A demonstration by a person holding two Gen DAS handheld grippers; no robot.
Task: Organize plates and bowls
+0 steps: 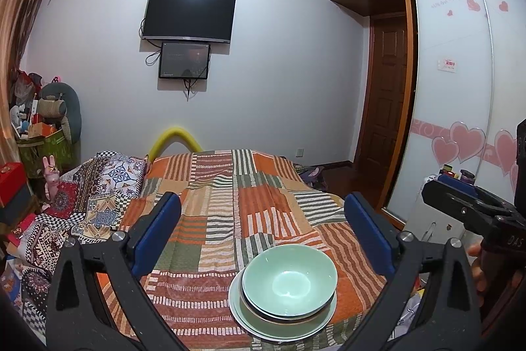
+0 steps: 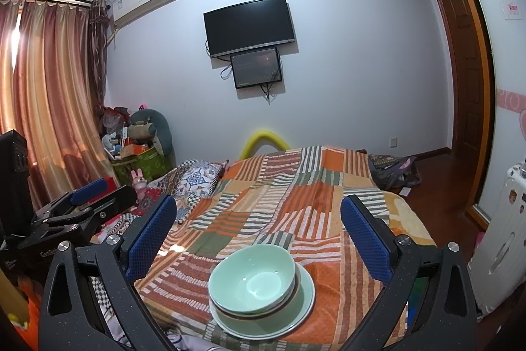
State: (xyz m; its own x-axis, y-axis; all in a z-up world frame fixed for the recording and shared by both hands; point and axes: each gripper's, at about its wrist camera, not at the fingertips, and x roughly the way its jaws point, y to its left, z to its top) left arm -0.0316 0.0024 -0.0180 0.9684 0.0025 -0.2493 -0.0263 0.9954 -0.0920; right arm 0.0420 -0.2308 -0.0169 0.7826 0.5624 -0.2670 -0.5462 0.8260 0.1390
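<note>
Both grippers spread wide, holding nothing. The pale green ceramic bowl (image 2: 253, 277), stacked on its matching green plate (image 2: 304, 301), sits low between the right gripper (image 2: 258, 229) fingers, right of centre for the left gripper (image 1: 263, 226).

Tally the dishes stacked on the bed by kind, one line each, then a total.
Bowls: 2, a green bowl nested in a second bowl of which only the rim shows
Plates: 1, the green plate at the bottom
Total: 3, all in one stack on the patchwork bedspread; anything hidden between them cannot be ruled out.
</note>
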